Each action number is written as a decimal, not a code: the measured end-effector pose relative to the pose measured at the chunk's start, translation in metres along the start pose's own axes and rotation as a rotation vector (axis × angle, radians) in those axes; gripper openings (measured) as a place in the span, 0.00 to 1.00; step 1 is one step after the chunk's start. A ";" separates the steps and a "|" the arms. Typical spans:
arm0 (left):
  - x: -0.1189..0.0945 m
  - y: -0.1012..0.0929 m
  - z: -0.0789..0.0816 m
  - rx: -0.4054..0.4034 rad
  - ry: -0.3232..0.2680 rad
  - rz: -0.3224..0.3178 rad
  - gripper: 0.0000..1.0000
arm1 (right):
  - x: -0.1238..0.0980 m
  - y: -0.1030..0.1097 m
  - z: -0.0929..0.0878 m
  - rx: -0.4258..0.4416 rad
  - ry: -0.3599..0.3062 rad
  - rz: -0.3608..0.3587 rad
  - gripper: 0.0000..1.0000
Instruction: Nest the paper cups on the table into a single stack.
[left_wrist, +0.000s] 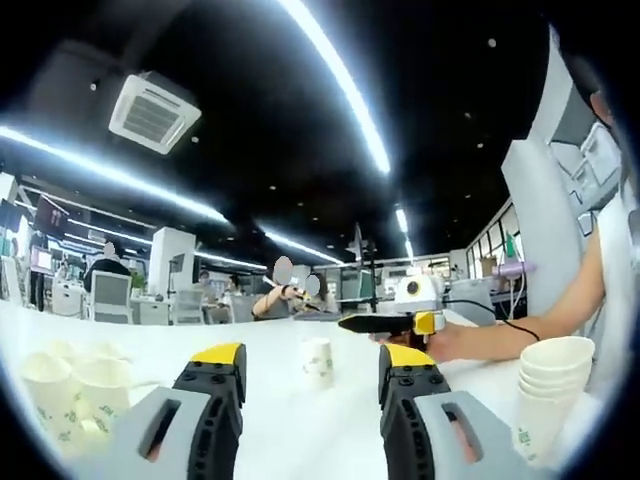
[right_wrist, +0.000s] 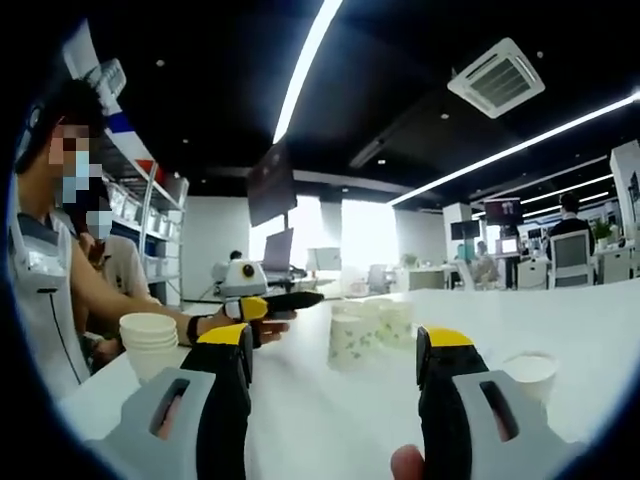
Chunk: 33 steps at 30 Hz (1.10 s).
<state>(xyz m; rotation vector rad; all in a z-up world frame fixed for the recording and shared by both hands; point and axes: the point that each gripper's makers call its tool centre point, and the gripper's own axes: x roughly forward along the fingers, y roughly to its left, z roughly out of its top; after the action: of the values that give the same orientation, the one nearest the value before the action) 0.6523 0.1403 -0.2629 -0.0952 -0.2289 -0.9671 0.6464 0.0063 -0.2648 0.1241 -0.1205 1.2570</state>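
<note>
In the left gripper view, the left hand-held gripper (left_wrist: 311, 372) hovers low over the white table (left_wrist: 300, 420) with its jaws spread wide and nothing between them. A single paper cup (left_wrist: 317, 362) stands upright on the table straight ahead, framed by the gap between the jaws and apart from both. Toward the table's left edge sits a cluster of loose cups (left_wrist: 65, 392), close together, some touching; at the right edge a stack (left_wrist: 548, 392) of several nested cups stands upright. The right hand-held gripper (left_wrist: 385, 324) reaches in from the right, held by a hand; whether it grips anything I cannot tell from here. In the right gripper view, the right hand-held gripper (right_wrist: 333, 350) is also wide and empty above the table (right_wrist: 330, 430). The stack (right_wrist: 149, 343) stands at the near left corner, the cluster (right_wrist: 368, 330) mid-table ahead, and a lone cup (right_wrist: 530, 376) at the right just beyond the right jaw. The left hand-held gripper (right_wrist: 285, 301) crosses in from the left. Judging by this, a stack is begun and the step in hand is fetching the next loose cup; the next move likely calls for advancing the left jaws around the single cup, pinching its wall lightly, then carrying it to the stack.
</note>
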 end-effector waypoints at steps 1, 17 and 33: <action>0.000 -0.002 0.000 0.013 0.002 -0.002 0.55 | 0.000 -0.002 0.000 0.002 -0.002 -0.005 0.70; 0.002 -0.019 -0.004 0.019 0.003 -0.050 0.44 | -0.006 -0.011 0.003 0.013 -0.015 -0.020 0.64; 0.003 -0.016 -0.007 0.014 0.022 -0.034 0.49 | -0.007 -0.006 0.010 0.013 -0.037 -0.027 0.57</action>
<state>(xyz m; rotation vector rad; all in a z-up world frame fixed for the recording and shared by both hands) 0.6418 0.1277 -0.2692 -0.0682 -0.2170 -1.0002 0.6500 -0.0039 -0.2566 0.1595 -0.1421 1.2286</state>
